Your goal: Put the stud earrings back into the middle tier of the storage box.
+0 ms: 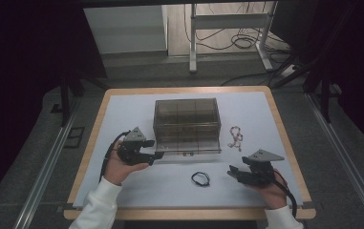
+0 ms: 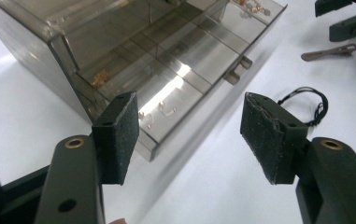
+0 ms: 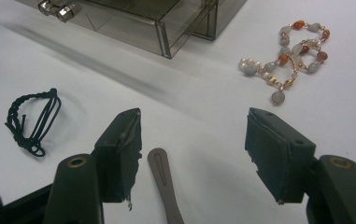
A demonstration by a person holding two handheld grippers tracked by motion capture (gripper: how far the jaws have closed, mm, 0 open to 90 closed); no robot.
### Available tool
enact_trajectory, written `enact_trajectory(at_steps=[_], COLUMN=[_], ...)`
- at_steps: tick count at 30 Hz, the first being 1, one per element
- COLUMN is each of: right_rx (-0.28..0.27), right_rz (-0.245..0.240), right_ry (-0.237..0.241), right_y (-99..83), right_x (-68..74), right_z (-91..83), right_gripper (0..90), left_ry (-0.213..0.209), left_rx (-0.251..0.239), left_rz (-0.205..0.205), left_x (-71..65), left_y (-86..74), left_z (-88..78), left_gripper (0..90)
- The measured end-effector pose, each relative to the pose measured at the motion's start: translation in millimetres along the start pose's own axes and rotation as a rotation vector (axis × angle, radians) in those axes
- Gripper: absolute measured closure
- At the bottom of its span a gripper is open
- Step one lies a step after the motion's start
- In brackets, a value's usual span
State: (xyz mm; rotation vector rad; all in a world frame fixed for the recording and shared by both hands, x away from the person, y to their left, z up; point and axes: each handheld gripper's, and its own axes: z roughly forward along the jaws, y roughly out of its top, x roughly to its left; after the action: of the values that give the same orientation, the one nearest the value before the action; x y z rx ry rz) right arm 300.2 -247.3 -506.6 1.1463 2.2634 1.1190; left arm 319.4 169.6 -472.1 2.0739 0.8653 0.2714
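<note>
Currently both grippers sit low over the white surface (image 1: pixel 136 102), one in each hand. Left gripper (image 1: pixel 158 154) is at the front left corner of the smoky see-through organizer box (image 1: pixel 187 125), its tips just beside the box's slightly pulled-out bottom drawer (image 2: pixel 166 100). From the left gripper view its jaws are wide apart with nothing between the pads; the drawer corner shows between them further off, not touched. Small gold-coloured bits lie in the drawer compartments; what they are can't be told.

Right gripper (image 1: pixel 232 172) is near the front right of the surface, pointing left toward the middle. Jaws wide too, nothing gripped. In the right gripper view a thin flat metal clip (image 3: pixel 162 179) lies on the surface between the jaws, nearer one of them; whether it touches that pad is unclear.

Black cord loop (image 1: pixel 200 178) lies on the surface in front of the box, between the two grippers and closer to the right one, touching neither. Also seen in the left gripper view (image 2: pixel 312 101) past one jaw, and in the right gripper view (image 3: pixel 32 122) off to the side.

Beaded bracelet (image 1: pixel 236 137), white, grey and orange beads, lies just right of the box, apart from it, beyond the right gripper. Drawer has a small silver handle (image 3: pixel 55 9) at its front.

White sleeves (image 1: pixel 98 205) come in from the bottom edge.
</note>
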Motion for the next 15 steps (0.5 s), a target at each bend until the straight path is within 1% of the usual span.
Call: enact_trajectory(at_steps=[2,6,7,9,14,15], right_rx=[0.0,-0.004,-0.004,-0.005,-0.007,-0.007], right_rz=[0.0,0.002,0.002,0.004,0.003,0.005], right_ry=[0.0,-0.002,-0.002,-0.003,-0.006,-0.007], right_y=[0.0,0.0,0.0,-0.1,0.1,0.1], right_x=[0.0,-0.6,-0.6,-1.0,-1.5,-1.7], right_z=[-0.1,-0.8,-0.8,-1.3,-2.5,-2.8], right_gripper=[36.6,36.6,36.6,36.6,36.6,36.6], left_ry=[0.001,0.006,0.006,0.02,0.02,0.031], left_rx=[0.008,0.004,0.004,0.006,0.002,0.009], left_rz=[0.0,-0.015,-0.015,-0.02,-0.03,-0.032], left_x=[-0.8,0.3,0.3,1.2,1.4,1.6], left_y=[-4.7,-13.3,-13.3,-18.2,-26.0,-30.4], left_z=[-0.2,-1.3,-1.3,-2.8,-4.1,-3.9], left_gripper=[37.2,37.2,37.2,37.1,36.8,36.6])
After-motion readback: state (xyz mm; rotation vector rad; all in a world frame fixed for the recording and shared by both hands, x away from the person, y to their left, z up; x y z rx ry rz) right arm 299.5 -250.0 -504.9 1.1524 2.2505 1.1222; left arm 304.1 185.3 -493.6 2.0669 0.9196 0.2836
